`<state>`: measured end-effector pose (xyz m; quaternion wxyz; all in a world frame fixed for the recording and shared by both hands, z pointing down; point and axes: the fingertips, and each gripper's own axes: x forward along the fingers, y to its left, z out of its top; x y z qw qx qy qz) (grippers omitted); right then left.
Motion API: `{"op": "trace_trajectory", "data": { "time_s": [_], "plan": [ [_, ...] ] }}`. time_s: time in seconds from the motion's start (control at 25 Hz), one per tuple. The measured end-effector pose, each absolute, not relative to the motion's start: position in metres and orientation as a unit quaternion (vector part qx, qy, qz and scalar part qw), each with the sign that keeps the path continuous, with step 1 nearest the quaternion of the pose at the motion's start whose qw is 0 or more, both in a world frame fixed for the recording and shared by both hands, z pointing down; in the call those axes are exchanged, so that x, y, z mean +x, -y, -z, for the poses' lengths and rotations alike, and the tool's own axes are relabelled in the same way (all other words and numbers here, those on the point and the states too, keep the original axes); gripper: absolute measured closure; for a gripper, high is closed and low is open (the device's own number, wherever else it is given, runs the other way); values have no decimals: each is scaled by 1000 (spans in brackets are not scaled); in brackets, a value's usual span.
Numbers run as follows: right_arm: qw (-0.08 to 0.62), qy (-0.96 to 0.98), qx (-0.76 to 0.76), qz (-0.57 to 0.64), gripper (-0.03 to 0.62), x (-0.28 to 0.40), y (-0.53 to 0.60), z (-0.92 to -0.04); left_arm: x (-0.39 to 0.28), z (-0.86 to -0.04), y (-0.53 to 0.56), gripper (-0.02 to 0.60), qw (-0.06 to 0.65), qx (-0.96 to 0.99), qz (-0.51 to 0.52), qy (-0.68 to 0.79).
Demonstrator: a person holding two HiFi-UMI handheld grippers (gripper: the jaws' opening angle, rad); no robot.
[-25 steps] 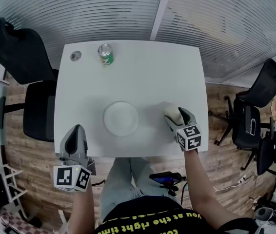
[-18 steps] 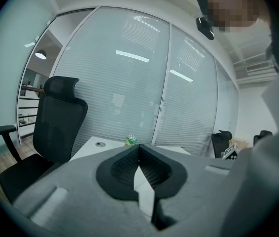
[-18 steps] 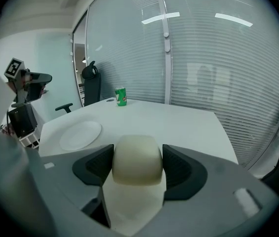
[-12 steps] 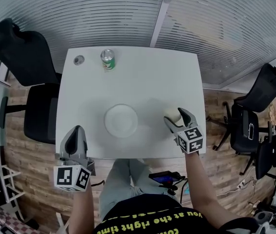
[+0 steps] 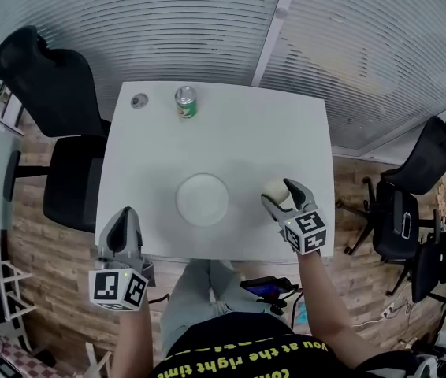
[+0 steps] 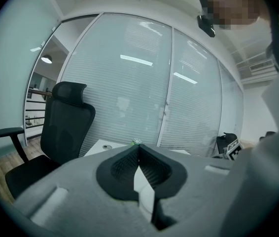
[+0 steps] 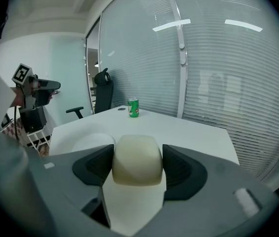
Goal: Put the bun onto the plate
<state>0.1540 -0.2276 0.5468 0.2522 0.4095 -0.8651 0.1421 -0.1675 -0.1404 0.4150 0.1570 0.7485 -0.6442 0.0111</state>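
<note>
Here the right gripper [image 5: 280,197] sits right of centre in the head view, and its two jaws pinch the pale bun [image 5: 274,189] from both sides. In the right gripper view the bun [image 7: 137,161] fills the gap between the dark pads [image 7: 181,169]. The white plate [image 5: 202,199] lies bare at the middle of the frame, to the left of the bun and apart from it, on the white table [image 5: 231,140].

The left gripper [image 5: 123,219] hangs at the lower left over the table's near edge. Its jaws are pressed together at the tips with nothing between them, as the left gripper view [image 6: 138,157] shows.

A green can [image 5: 185,102] stands upright near the table's far edge, with a small grey disc [image 5: 139,101] just to its left. A black office chair [image 5: 50,93] stands at the upper left.
</note>
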Motion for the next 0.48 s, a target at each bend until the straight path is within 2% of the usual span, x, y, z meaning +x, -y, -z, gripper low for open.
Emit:
{"op": "trace_trajectory", "data": {
  "time_s": [0.48],
  "plan": [
    [242, 891, 364, -124, 276, 106, 237, -532, -196, -413, 120, 581, 156, 722, -6, 674]
  ]
}}
